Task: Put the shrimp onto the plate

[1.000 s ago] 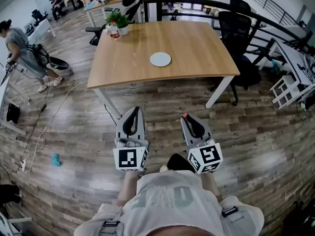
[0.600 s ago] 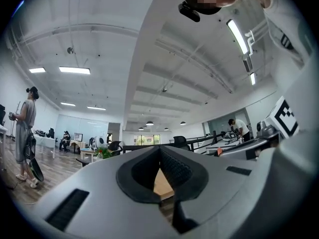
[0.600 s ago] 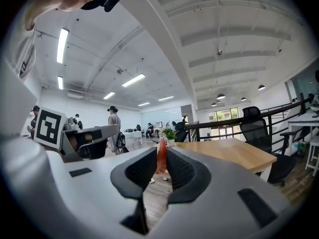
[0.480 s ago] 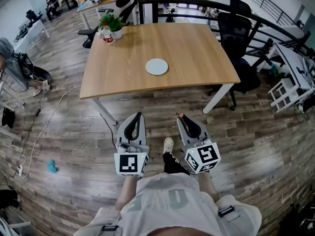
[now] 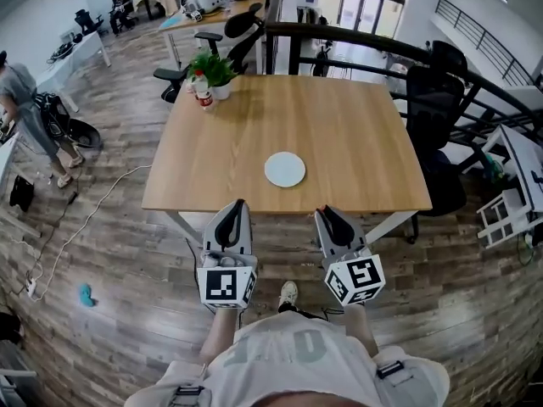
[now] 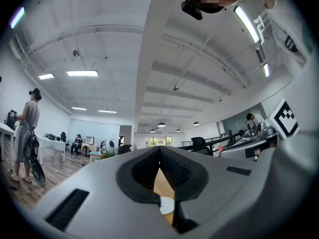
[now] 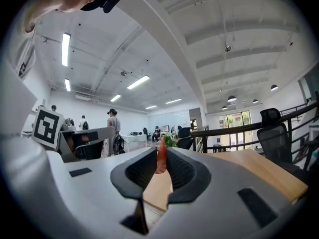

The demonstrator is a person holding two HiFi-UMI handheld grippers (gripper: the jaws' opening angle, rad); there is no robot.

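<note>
The slender orange-red shrimp [image 7: 160, 156] is held clamped upright between the jaws of the right gripper [image 5: 323, 214], just short of the near edge of the light wooden table [image 5: 356, 142]. The table has been approached, so the round white plate [image 5: 284, 169], near that edge's middle, is judged almost within reach. The left gripper [image 5: 237, 204] is carried closed and empty. A potted green plant [image 5: 214, 68] at the far left corner is well clear; nothing is seen in the way.

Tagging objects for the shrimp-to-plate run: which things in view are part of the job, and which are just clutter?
In the job:
shrimp, clamped in the right gripper
white plate, on the table

Lying about:
potted plant
bottle
black chair
cable on the floor
</note>
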